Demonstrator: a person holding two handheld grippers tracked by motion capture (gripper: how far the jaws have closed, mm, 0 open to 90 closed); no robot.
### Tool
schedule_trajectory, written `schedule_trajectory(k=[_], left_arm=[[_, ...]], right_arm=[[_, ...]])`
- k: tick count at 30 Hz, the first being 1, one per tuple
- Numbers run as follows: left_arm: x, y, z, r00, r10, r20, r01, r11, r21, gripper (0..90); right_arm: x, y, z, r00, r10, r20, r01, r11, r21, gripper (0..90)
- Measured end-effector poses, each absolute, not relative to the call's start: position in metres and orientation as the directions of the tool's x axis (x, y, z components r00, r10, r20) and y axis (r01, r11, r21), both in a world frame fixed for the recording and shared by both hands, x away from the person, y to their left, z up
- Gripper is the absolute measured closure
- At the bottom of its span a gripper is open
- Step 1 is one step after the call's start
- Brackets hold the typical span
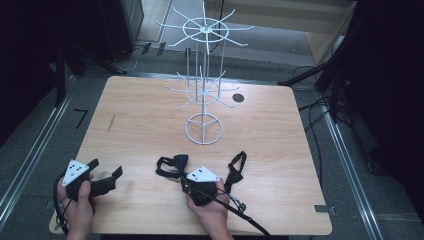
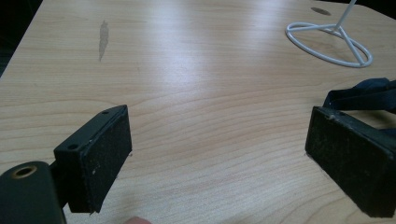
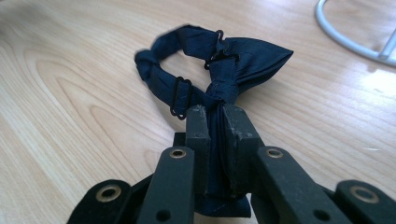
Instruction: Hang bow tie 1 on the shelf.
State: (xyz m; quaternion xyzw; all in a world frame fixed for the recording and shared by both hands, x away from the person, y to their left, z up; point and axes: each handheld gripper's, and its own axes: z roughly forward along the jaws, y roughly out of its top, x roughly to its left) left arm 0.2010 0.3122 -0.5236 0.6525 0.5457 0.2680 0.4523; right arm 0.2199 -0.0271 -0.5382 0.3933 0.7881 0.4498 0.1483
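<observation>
**Item 1. Dark navy fabric bow tie with a looped neck strap and small black metal adjuster clips** (image 3: 219, 70). It lies on the near middle of the table, in front of the stand. One wing is taken up between the pads; the other wing and the strap loop rest on the wood (image 1: 172, 165). The grip on a wing, not on the strap, probably leaves the loop free to be slipped over a hook.

**Item 2. Right gripper** (image 3: 215, 126). Its jaws are pressed together on the bow tie's near wing, with cloth showing between the pads and below them. It sits low over the table, under the grey three-cornered plate (image 1: 202, 174).

**Item 3. Left gripper** (image 2: 215, 154). Its jaws are spread wide with nothing between them but bare wood. It is held at the near left corner (image 1: 107, 181), well apart from the bow tie, seemingly in reserve.

**Item 4. Second dark strap item, black, with a metal clasp** (image 1: 235, 172). It lies just right of the right hand. Its kind cannot be told.

**Item 5. White wire display stand with a ring base and two tiers of radiating hooks** (image 1: 204, 100). It stands upright at the table's far middle. Its hooks are bare, which suggests it is where the bow tie is to hang.

**Item 6. Light wooden table with rounded corners** (image 1: 140, 120). It bears all of the above.
</observation>
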Motion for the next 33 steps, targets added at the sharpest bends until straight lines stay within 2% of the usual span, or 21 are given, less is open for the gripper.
schedule_trajectory(k=[7,33], left_arm=[[0.201,0.312,-0.524,0.261,0.955,-0.144,0.47,0.004,0.882,8.0],[0.201,0.312,-0.524,0.259,0.956,-0.139,0.471,0.001,0.882,8.0]], right_arm=[[0.219,-0.039,-0.531,-0.632,0.759,0.155,0.478,0.224,0.849,82.8],[0.216,-0.075,-0.507,-0.597,0.794,0.116,0.399,0.169,0.901,82.8]])
